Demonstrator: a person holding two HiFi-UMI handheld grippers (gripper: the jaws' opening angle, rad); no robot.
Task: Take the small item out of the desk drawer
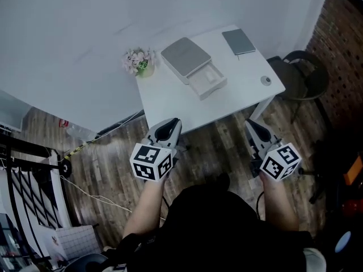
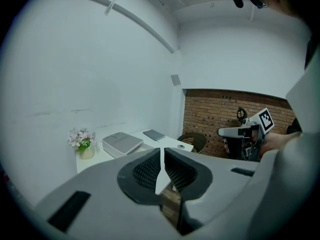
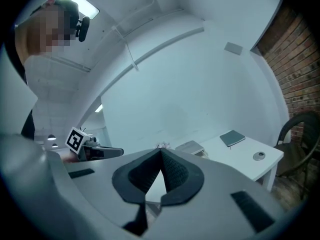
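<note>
A grey drawer box (image 1: 185,55) sits on the white desk (image 1: 241,95), its white drawer (image 1: 207,80) pulled out toward me. The drawer's inside looks pale and I cannot make out a small item in it. Both grippers hang over the wooden floor, short of the desk's near edge. My left gripper (image 1: 172,123) is shut with nothing in it, jaws touching at the tips (image 2: 162,150). My right gripper (image 1: 250,124) is likewise shut and empty (image 3: 161,150). The box (image 2: 122,143) lies far beyond the left jaws and shows in the right gripper view (image 3: 190,147) too.
A pot of pale flowers (image 1: 139,61) stands at the desk's far left corner, a grey notebook (image 1: 239,41) at the far right, a small round object (image 1: 266,80) near the right edge. A dark chair (image 1: 303,75) stands right of the desk by a brick wall (image 1: 346,50). Cables (image 1: 96,197) lie on the floor at left.
</note>
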